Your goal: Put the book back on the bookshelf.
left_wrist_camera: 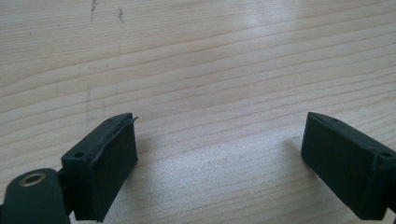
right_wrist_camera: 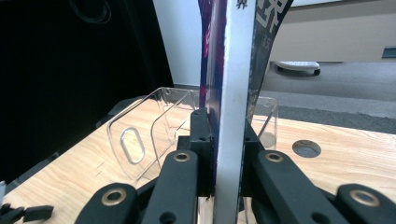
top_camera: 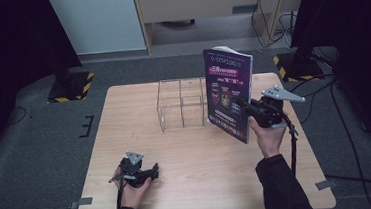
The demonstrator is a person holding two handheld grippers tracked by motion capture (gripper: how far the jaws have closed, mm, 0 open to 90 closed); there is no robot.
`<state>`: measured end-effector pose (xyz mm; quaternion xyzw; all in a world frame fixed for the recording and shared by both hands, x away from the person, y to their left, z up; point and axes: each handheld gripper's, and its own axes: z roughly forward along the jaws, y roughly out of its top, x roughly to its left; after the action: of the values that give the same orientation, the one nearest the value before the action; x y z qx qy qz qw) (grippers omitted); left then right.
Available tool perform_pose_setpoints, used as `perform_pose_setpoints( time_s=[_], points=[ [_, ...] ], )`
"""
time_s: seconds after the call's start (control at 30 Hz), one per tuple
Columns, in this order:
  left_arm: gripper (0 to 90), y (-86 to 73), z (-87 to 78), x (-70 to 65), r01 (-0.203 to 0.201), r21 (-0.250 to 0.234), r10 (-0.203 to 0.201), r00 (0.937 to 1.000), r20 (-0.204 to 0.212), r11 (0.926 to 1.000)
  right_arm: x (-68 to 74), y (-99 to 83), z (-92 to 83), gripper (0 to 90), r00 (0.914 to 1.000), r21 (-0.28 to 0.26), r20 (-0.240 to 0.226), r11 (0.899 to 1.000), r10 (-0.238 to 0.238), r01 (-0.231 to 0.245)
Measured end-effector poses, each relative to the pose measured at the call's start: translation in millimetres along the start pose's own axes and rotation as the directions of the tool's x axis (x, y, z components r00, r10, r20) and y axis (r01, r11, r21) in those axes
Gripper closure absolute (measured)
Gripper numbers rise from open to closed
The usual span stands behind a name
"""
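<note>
Two hand-held grippers are seen from the high view above a pale wooden table (top_camera: 200, 183). The right gripper (top_camera: 248, 110) is raised over the table's right side and is clamped on the lower edge of a purple-covered magazine (top_camera: 229, 93), which is held upright, its cover turned toward the person, just beside the right end of a clear acrylic divided holder (top_camera: 181, 104); that upright hold is judged to suit sliding the magazine edge-first into one of the holder's narrow compartments. The left gripper (top_camera: 151, 173) is rested low near the front left of the table, well apart from the holder, seemingly kept out of the way. From the left gripper view, the two black jaws are seen spread wide over bare wood grain, with nothing between the pads (left_wrist_camera: 109, 168). From the right gripper view, the jaws are pressed tight on either side of the magazine's (right_wrist_camera: 229, 93) white page edge, which rises straight up between them, and the clear holder (right_wrist_camera: 140, 135) is seen just behind, its curved walls and an oval cut-out facing the camera, so the magazine appears lined up near it but not yet inside any compartment.
</note>
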<state>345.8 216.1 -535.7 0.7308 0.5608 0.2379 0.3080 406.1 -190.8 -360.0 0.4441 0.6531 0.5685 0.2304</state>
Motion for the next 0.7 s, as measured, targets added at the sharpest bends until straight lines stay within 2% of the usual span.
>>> perform_pose_setpoints(
  time_s=[0.7],
  points=[
    [9.5, 0.0, 0.0, 0.1, -0.002, 0.000, 0.002, 1.0000, -0.001, 1.0000, -4.4, -8.3, 33.0, 82.9, 0.9972, -0.028, 0.069, 0.999, 0.026, -0.024]
  ],
)
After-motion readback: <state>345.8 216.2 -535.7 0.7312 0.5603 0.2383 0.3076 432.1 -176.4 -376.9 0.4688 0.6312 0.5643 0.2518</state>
